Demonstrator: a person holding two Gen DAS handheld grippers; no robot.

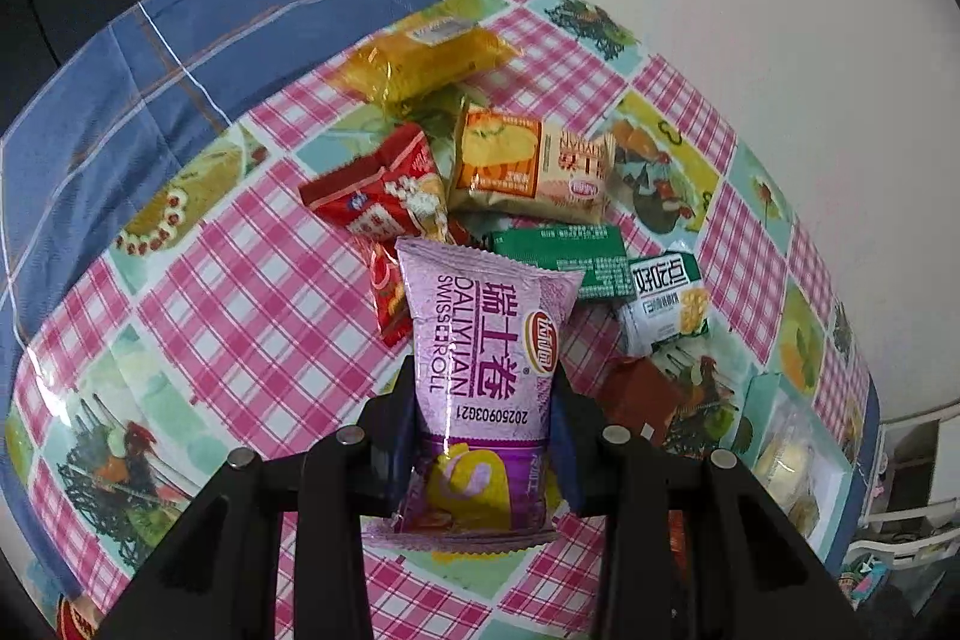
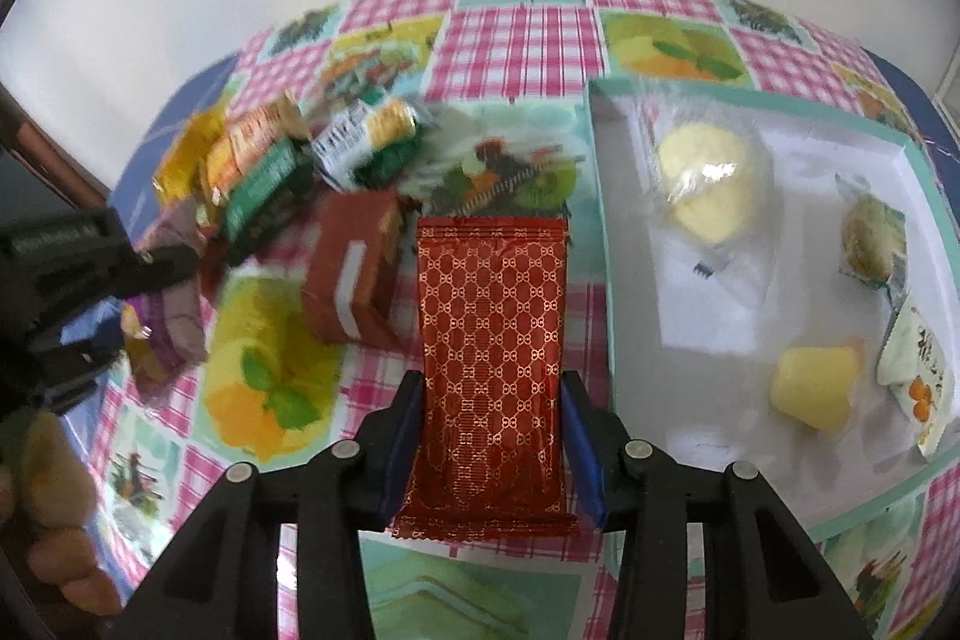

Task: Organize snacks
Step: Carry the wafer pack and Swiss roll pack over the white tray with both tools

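Step in hand: both claws carry a packet each; by my judgement the next move is to bring them over the box and let go.
Left claw (image 1: 483, 451): clamped on the purple Swiss-roll packet (image 1: 483, 358), gripped across its lower half, with the upper end standing free toward the pile.
Right claw (image 2: 489, 451): clamped on the red patterned packet (image 2: 492, 340), held above the bench just beside the box's left wall.
Box (image 2: 603, 244): shallow, white inside with a teal rim, toward the bench's right edge; it holds a clear-wrapped pale round cake (image 2: 708, 184), a yellow jelly cup (image 2: 816, 388) and two small wrapped pieces by its right wall.
Pile: near the middle of the bench, toward the far edge, lie a yellow foil packet (image 1: 420, 61), an orange cake packet (image 1: 528, 166), a red crinkled packet (image 1: 384, 190), a green packet (image 1: 564, 256) and a white-and-green biscuit packet (image 1: 666, 301); a brown carton (image 2: 351, 274) sits between pile and box.
Doing it well: carry each packet level over bare box floor, lower before releasing, and avoid the soft cake.
Materials: the packets are thin, glossy film with crimped, saw-toothed ends; likely slippery and springy, their contents crushable.
Bench (image 1: 240, 292): covered in shiny oilcloth, pink check with fruit squares, over a blue plaid cloth (image 1: 198, 40) at the far left corner.
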